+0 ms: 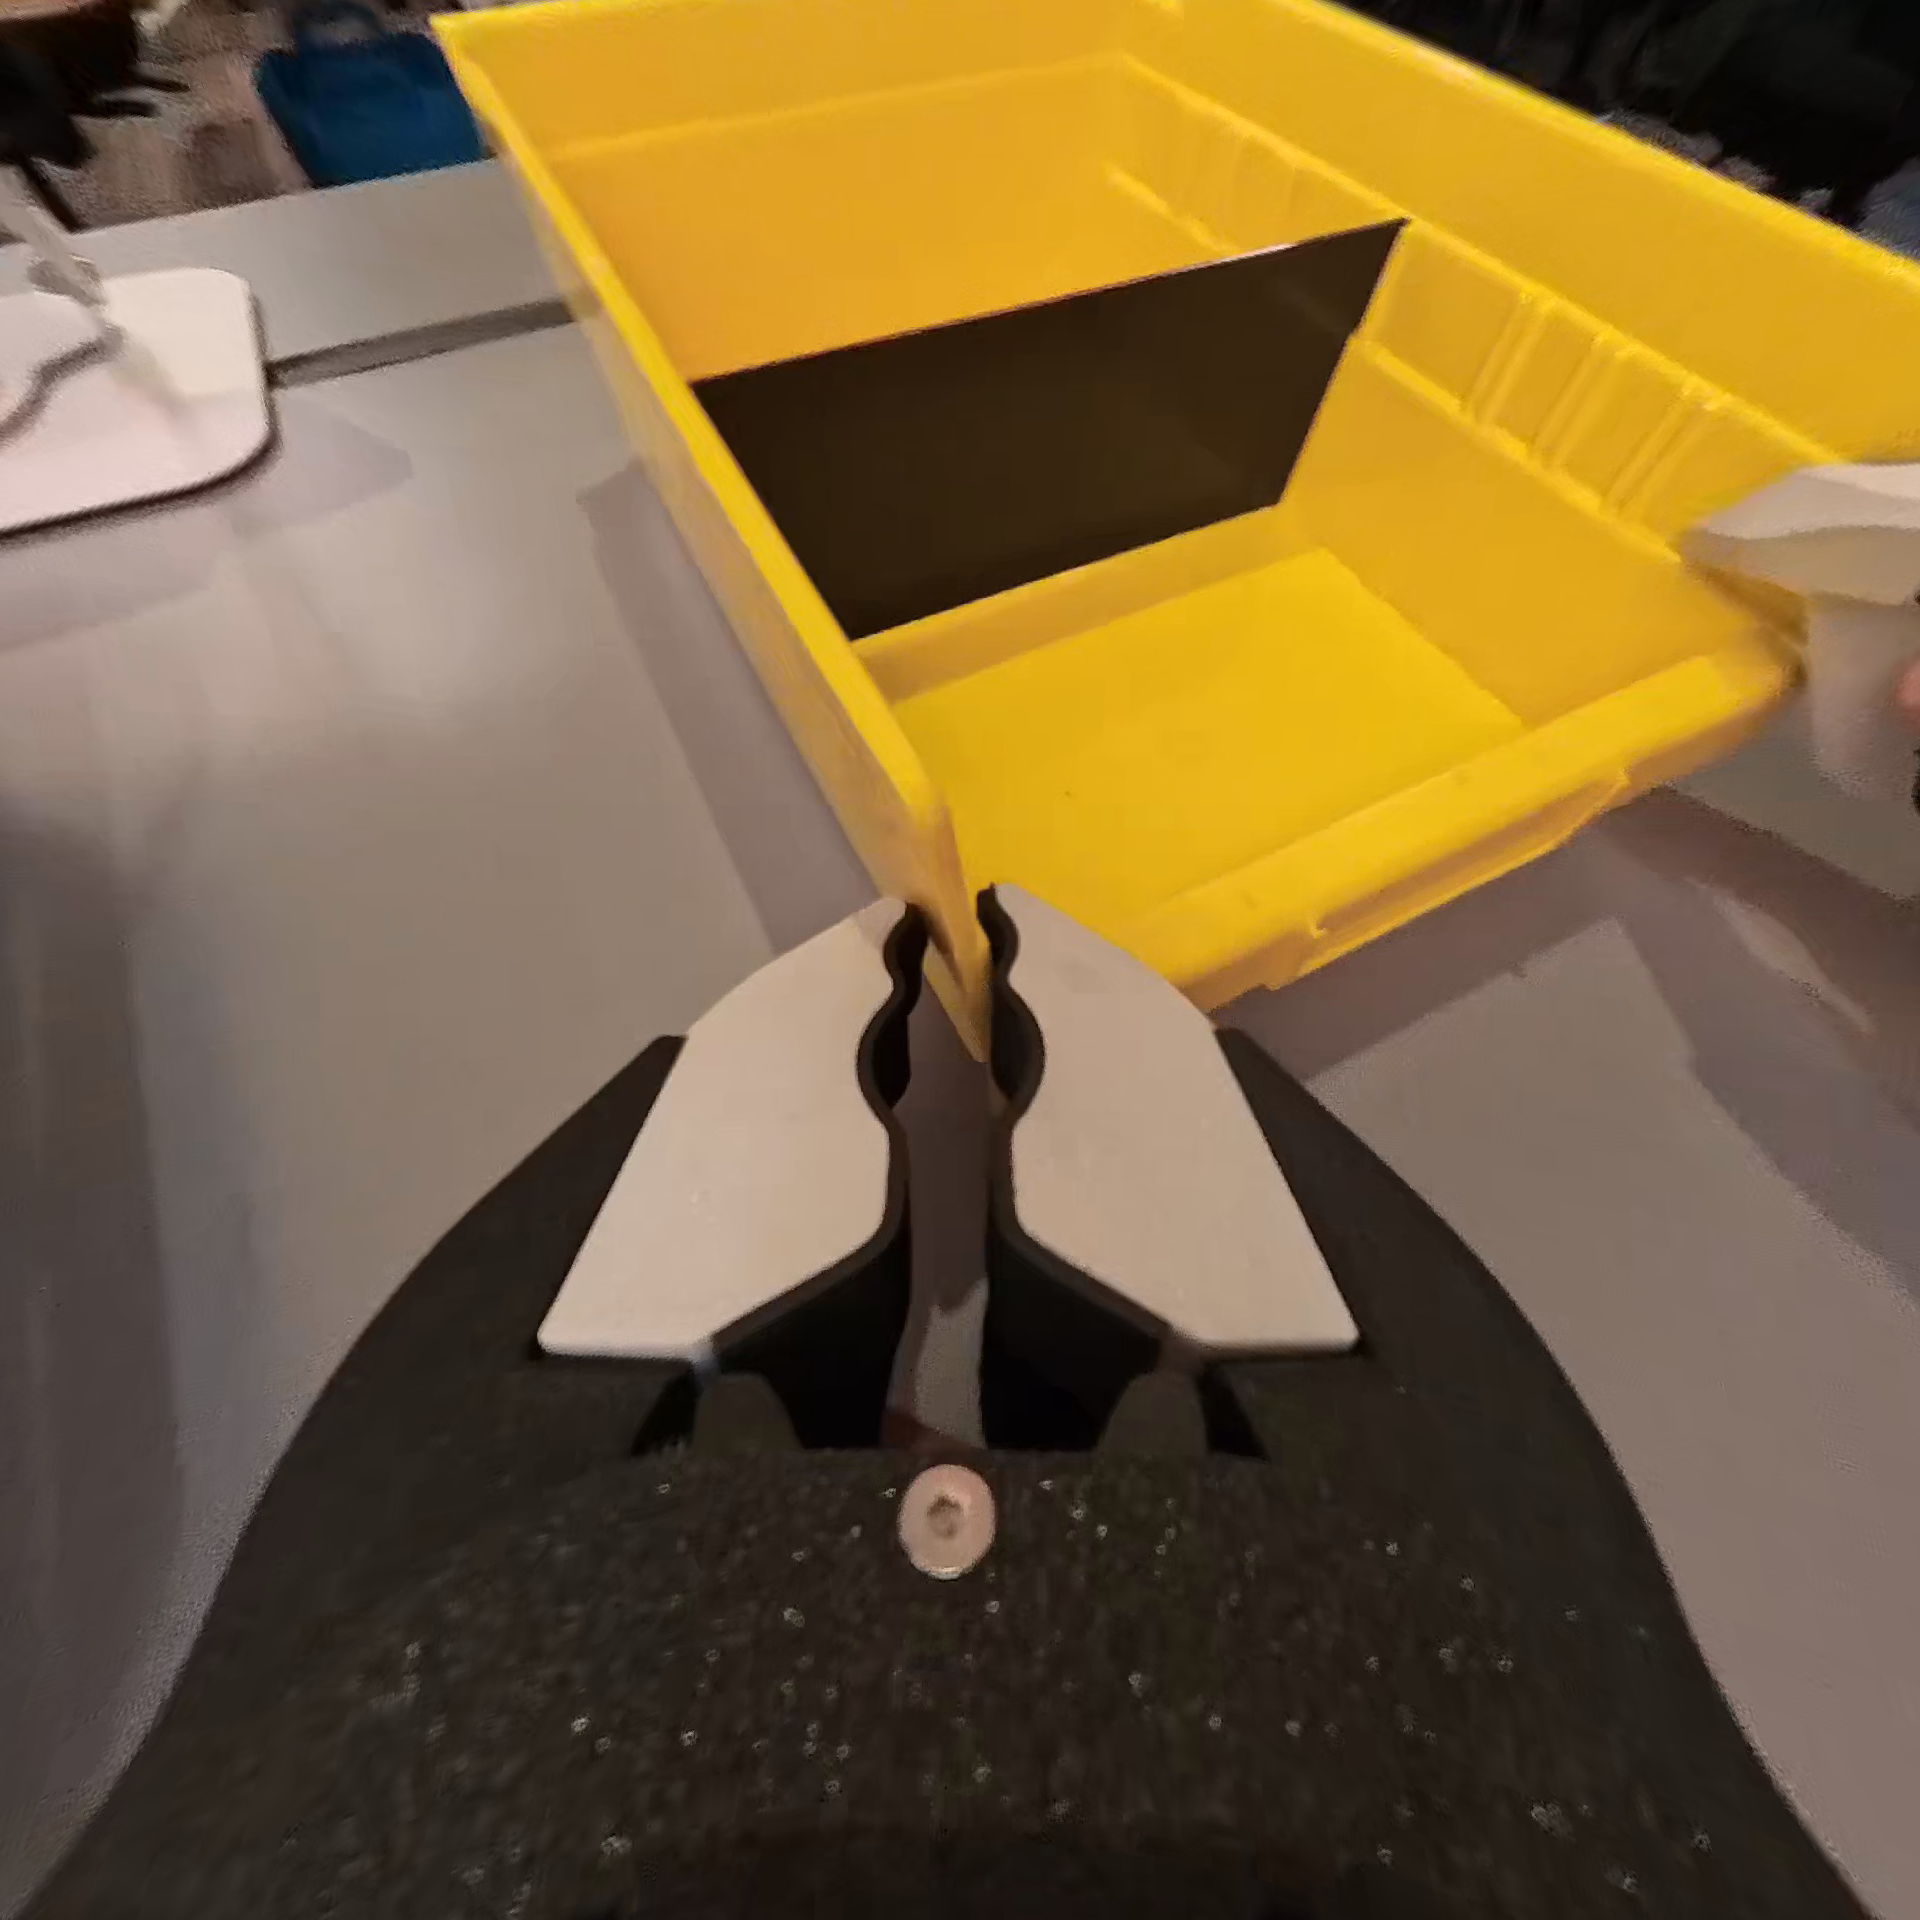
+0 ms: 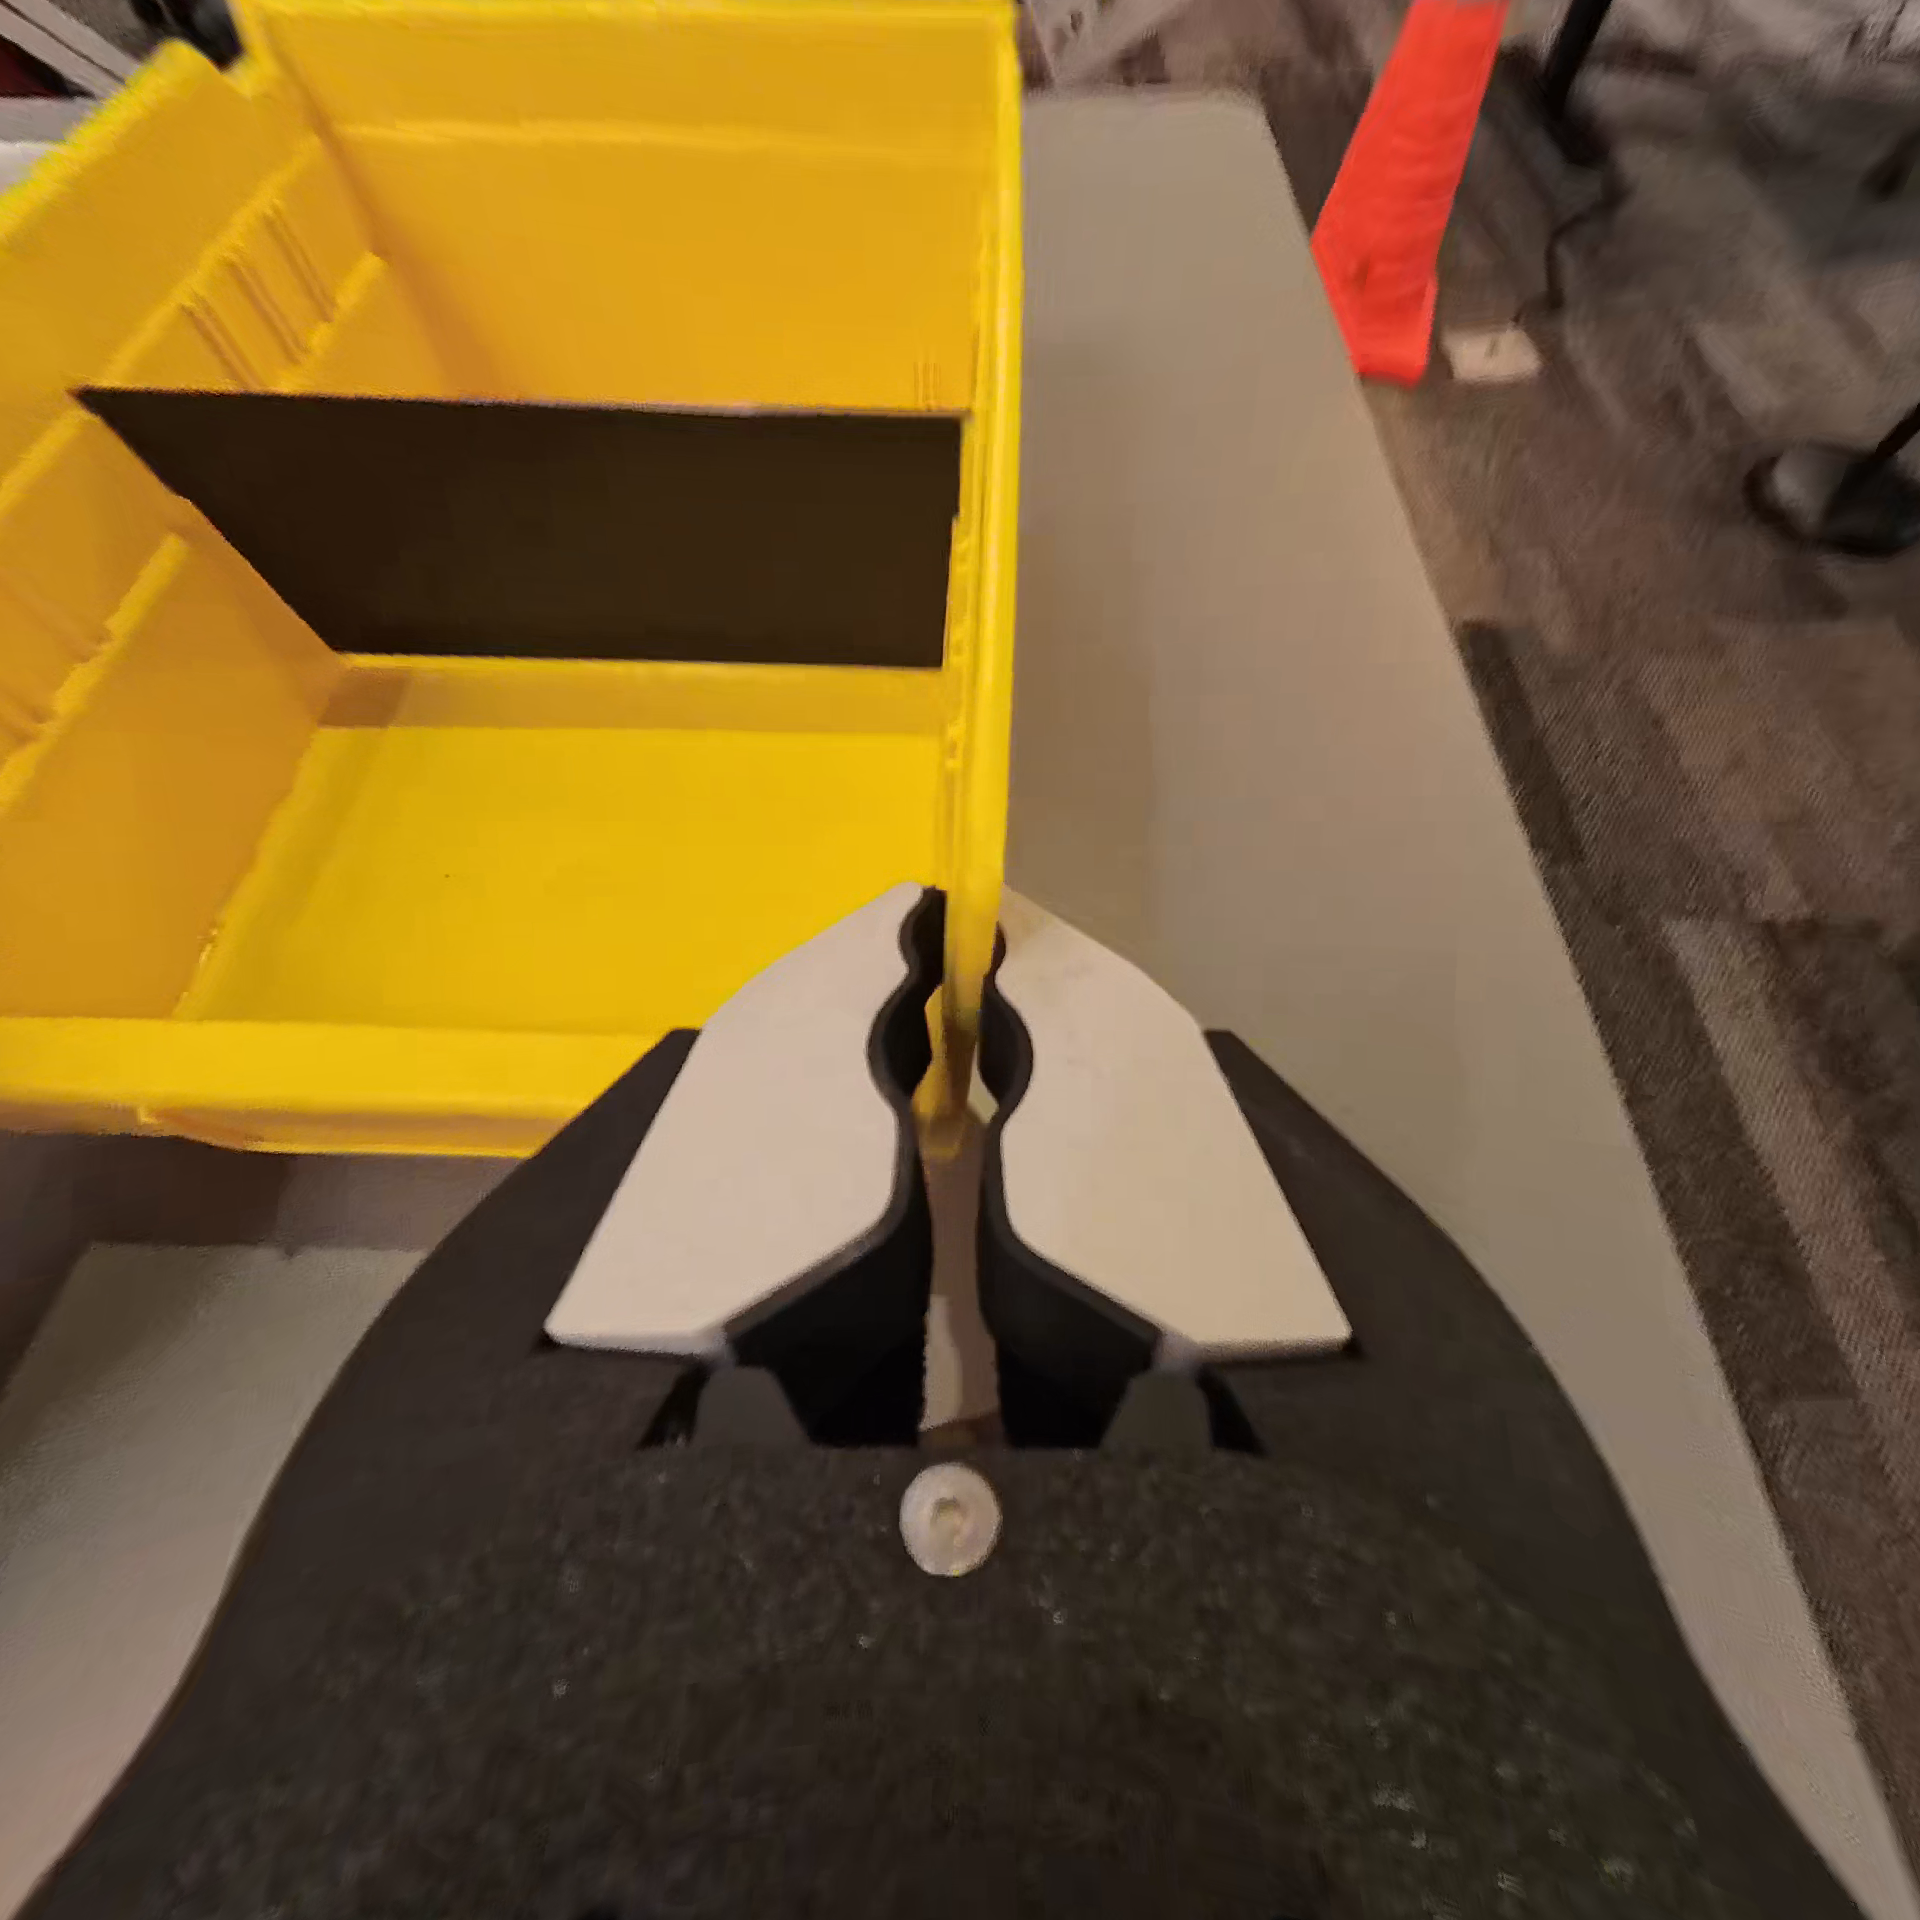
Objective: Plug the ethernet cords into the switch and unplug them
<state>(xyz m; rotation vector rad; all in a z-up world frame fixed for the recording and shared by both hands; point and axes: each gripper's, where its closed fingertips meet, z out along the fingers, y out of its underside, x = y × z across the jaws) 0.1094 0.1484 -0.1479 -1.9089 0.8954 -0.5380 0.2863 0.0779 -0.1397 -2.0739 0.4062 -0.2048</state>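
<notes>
A yellow plastic bin (image 1: 1195, 727) with a black divider (image 1: 1018, 436) stands on the grey table; both of its compartments look empty. My left gripper (image 1: 954, 914) is shut on the bin's near left corner wall. My right gripper (image 2: 968, 914) is shut on the bin's right side wall (image 2: 987, 520) near the front corner. The right gripper's pale fingers (image 1: 1808, 540) also show at the right edge of the left wrist view, at the bin's other corner. No ethernet cords or switch are in view.
A white flat stand base (image 1: 125, 395) lies on the grey table (image 1: 364, 831) at the far left. In the right wrist view the table edge (image 2: 1382, 727) runs close on the right, with carpet, an orange cone (image 2: 1403, 208) and chair legs beyond. Some 20 cm of space lies between my two pairs of fingers.
</notes>
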